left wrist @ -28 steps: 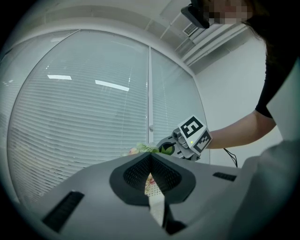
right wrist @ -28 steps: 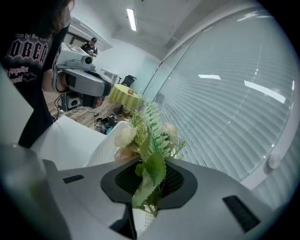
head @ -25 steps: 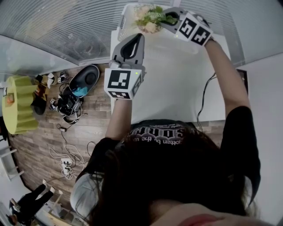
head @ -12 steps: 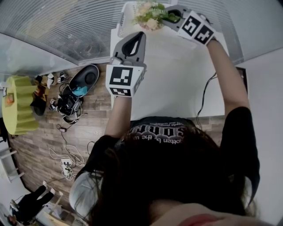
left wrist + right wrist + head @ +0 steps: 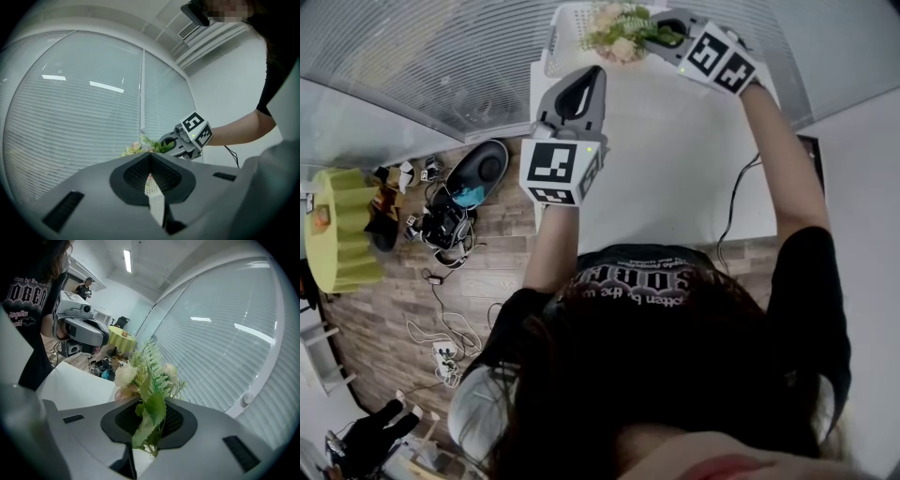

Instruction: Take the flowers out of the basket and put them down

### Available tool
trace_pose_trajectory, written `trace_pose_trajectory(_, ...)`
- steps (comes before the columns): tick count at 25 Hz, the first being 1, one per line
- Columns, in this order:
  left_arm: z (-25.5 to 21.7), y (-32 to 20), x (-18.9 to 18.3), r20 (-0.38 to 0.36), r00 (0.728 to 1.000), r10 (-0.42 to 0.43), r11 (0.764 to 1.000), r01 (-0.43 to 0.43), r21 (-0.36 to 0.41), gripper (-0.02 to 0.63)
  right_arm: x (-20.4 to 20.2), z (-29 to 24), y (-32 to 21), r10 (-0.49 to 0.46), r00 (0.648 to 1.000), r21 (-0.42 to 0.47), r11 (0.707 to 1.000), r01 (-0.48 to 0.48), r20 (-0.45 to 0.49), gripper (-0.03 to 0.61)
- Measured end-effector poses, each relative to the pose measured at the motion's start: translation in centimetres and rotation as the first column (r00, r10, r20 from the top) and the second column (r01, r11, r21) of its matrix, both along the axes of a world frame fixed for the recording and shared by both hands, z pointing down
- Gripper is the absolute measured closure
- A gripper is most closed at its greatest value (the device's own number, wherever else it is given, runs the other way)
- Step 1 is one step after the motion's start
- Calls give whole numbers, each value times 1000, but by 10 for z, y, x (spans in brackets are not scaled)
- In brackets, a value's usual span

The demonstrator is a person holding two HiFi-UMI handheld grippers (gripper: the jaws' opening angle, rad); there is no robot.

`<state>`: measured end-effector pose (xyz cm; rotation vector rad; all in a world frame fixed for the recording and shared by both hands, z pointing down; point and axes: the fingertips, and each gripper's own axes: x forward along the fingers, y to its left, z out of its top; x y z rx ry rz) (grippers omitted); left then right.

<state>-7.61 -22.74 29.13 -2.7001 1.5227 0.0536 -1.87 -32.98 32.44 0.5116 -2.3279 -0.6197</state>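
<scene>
right gripper [image 5: 661, 36]: clamped on the green stems
flowers [image 5: 614, 33]: held over white basket [image 5: 562, 42], at table [image 5: 675, 159] far edge
left gripper [image 5: 592, 80]: jaws together, empty, near basket
shirt [image 5: 628, 281] print: partly legible, "by the"

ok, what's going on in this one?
A person stands at a white table with a two-jaw gripper in each hand. The right gripper is shut on the green stems of a bunch of cream and pink flowers, holding it over the white perforated plastic basket at the table's far edge. The left gripper hovers beside it, jaws together on nothing. The flowers have not yet been put down.
</scene>
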Motion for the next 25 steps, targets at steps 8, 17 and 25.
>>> trace_pose_trajectory(8, 1, 3, 7, -9, 1000, 29, 1000, -29, 6, 612, 17, -1, 5, 44, 999, 10, 999, -44, -5, 490)
trace_pose_trajectory(17, 4, 2, 36, 2, 992, 128, 992, -128, -1, 612, 63, -5, 6, 153, 988, 20, 988, -153, 2, 491)
trace_pose_trajectory(25, 7, 4, 83, 0, 972, 237, 972, -237, 14, 612, 142, -8, 16, 308, 951, 29, 951, -309, 32, 489)
